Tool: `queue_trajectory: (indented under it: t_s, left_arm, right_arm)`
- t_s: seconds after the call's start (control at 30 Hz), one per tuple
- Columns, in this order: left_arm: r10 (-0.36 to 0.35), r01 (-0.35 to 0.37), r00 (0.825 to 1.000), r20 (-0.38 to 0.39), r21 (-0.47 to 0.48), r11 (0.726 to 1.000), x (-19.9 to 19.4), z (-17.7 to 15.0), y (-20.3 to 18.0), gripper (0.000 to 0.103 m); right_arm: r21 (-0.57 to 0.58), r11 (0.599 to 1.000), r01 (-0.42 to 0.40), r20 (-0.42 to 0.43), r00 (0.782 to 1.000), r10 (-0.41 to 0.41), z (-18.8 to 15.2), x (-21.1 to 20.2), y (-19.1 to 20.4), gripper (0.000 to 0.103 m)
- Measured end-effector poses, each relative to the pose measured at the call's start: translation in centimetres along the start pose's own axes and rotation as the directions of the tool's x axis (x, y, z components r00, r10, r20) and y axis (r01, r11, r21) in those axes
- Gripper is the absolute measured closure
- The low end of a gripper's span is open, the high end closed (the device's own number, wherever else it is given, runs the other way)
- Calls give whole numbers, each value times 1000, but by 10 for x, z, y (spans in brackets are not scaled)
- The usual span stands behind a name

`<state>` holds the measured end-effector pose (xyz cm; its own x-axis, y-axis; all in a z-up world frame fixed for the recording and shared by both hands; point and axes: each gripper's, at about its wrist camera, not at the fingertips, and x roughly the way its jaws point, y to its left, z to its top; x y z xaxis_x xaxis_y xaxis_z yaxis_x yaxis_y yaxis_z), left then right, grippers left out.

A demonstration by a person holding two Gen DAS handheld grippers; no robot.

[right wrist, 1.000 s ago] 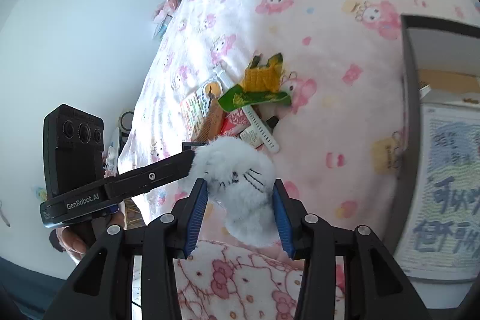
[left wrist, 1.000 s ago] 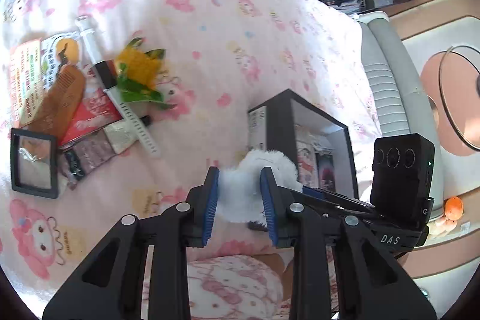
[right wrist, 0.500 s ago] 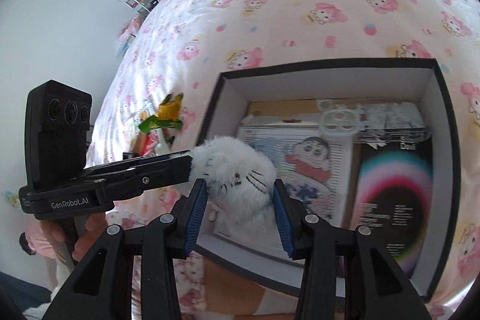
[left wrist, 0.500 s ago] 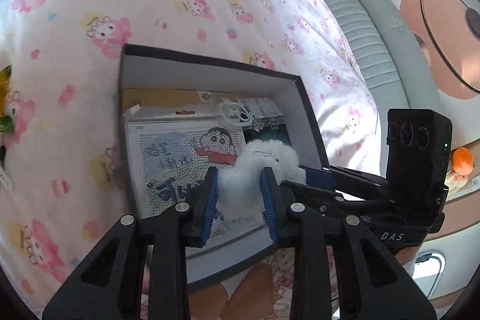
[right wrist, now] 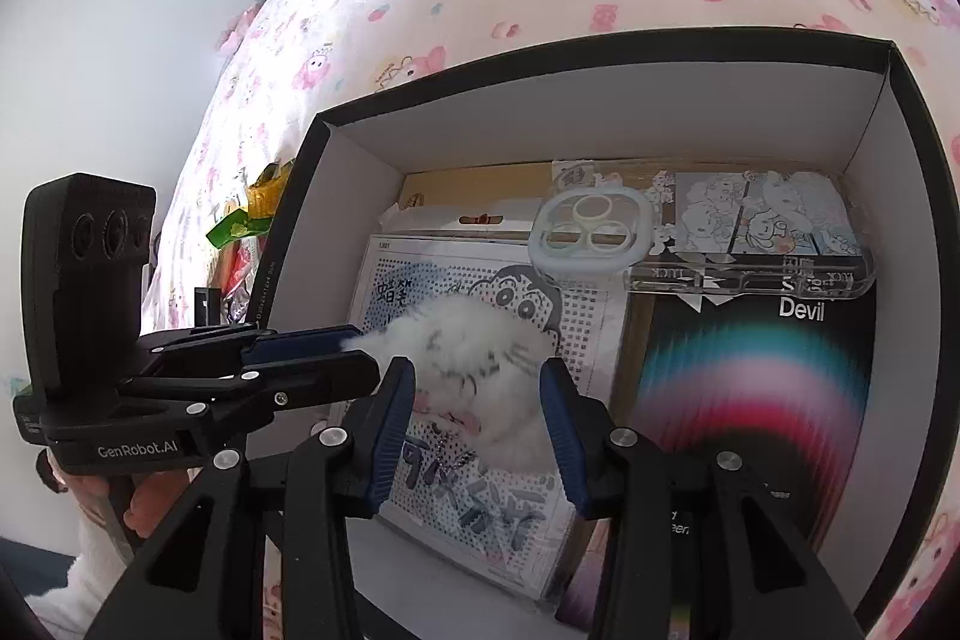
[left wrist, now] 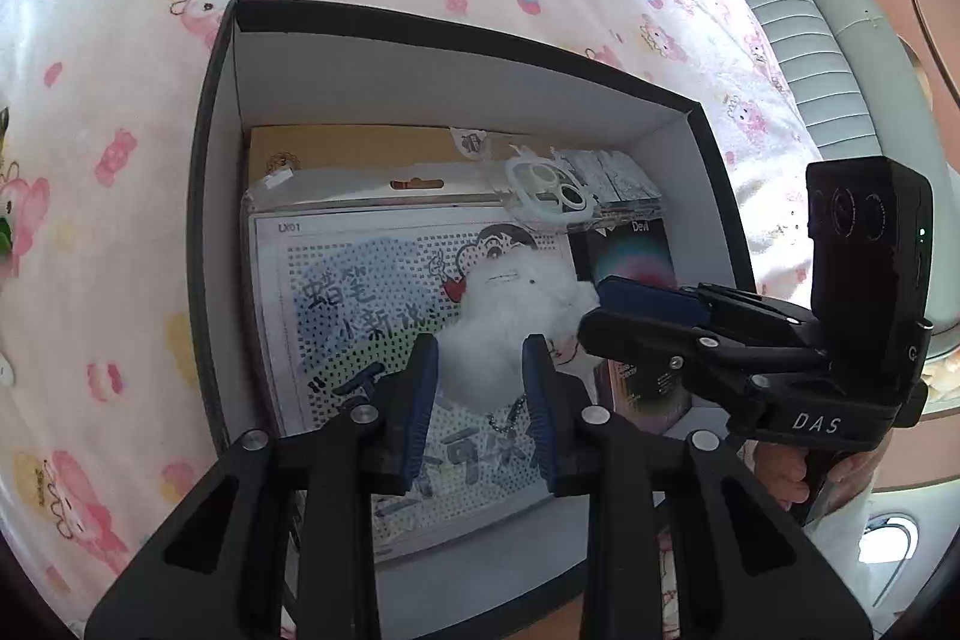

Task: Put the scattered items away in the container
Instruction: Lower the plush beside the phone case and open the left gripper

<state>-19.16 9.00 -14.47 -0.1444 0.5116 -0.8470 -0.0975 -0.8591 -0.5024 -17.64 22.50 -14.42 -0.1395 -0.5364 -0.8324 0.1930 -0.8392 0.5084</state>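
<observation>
Both grippers — left gripper (left wrist: 480, 376) and right gripper (right wrist: 477, 400) — clamp the white plush toy (left wrist: 510, 316) over the box (left wrist: 204, 196).

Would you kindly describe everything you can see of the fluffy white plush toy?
The white plush toy is a small fluffy keychain charm with stitched dark whiskers, a pink mouth and a metal ball chain dangling below. The left gripper and right gripper both pinch it, holding it above the cartoon sheet inside the black box.
</observation>
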Motion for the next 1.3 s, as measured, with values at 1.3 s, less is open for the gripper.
queue_trajectory:
  t_s: [1.3]
  left_arm:
    - [79,-78,995,-53,31,997,18,-1,-14,67]
  right_arm:
    - [-86,981,175,32,984,-173,-14,0,5,63]
